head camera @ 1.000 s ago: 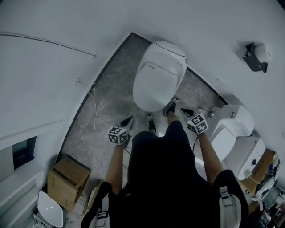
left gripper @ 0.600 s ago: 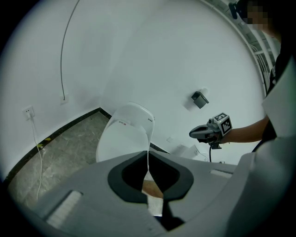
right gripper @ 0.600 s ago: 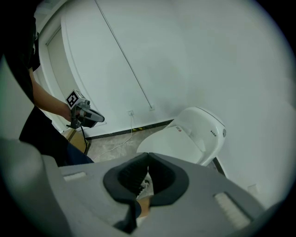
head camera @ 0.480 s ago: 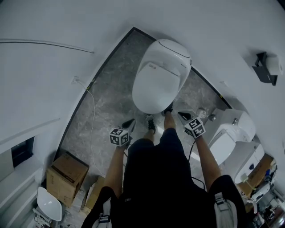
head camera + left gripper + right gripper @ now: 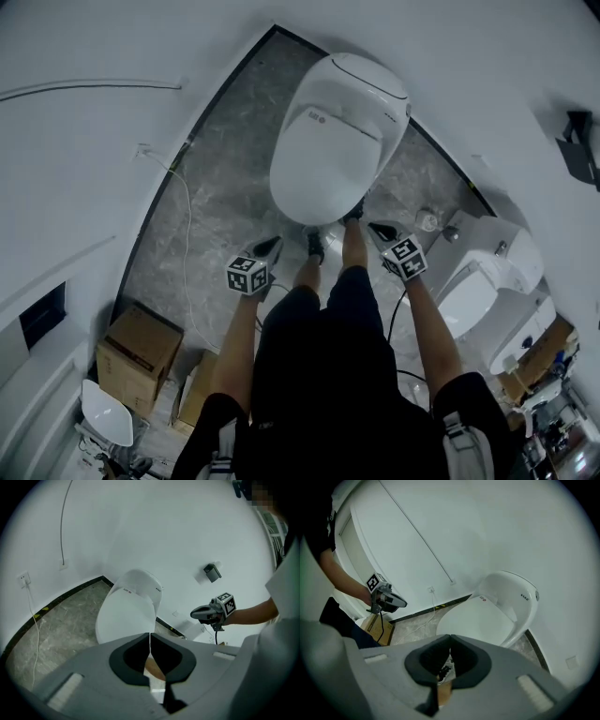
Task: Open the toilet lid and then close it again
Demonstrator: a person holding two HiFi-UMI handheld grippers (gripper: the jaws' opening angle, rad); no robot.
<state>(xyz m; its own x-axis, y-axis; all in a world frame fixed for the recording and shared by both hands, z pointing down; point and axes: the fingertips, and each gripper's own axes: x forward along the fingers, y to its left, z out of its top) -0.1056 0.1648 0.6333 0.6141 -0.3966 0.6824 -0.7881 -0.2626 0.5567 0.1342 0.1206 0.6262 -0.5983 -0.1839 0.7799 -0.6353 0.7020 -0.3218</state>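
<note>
Task item: toilet lid [image 5: 323, 164] lies flat down on its bowl, straight ahead of the person, with the bowl's back to the wall
Left gripper: left gripper [image 5: 272, 246] has its jaws pressed together with nothing between them; it is held beside the person's left leg, angled down toward the front of the toilet and clear of it
Right gripper: right gripper [image 5: 375, 228] likewise has its jaws together and carries nothing; it is beside the right leg, near the bowl's front edge but not touching it
Progress, judged: 0 of 2 steps done; the lid is down and neither gripper is on it; both the raising and the lowering remain
Next requirement, judged: 1 gripper has to get under the lid's front lip before any lift
Head view only: shows both grippers flanking the legs together; also a second toilet [image 5: 483, 277] at the right, a cardboard box [image 5: 141, 352] at the lower left and a white cable [image 5: 185, 220] trailing across the grey floor [image 5: 225, 150]
Left gripper view only: shows a wall socket [image 5: 23, 579] and a dark paper holder [image 5: 212, 572] on the wall
Right gripper view only: shows a row of small marks on the toilet's rear shroud; a shoe [image 5: 444, 668] is seen below the closed jaws
Not determinable: the shape of the lid's front lip; too small in all 3 views
</note>
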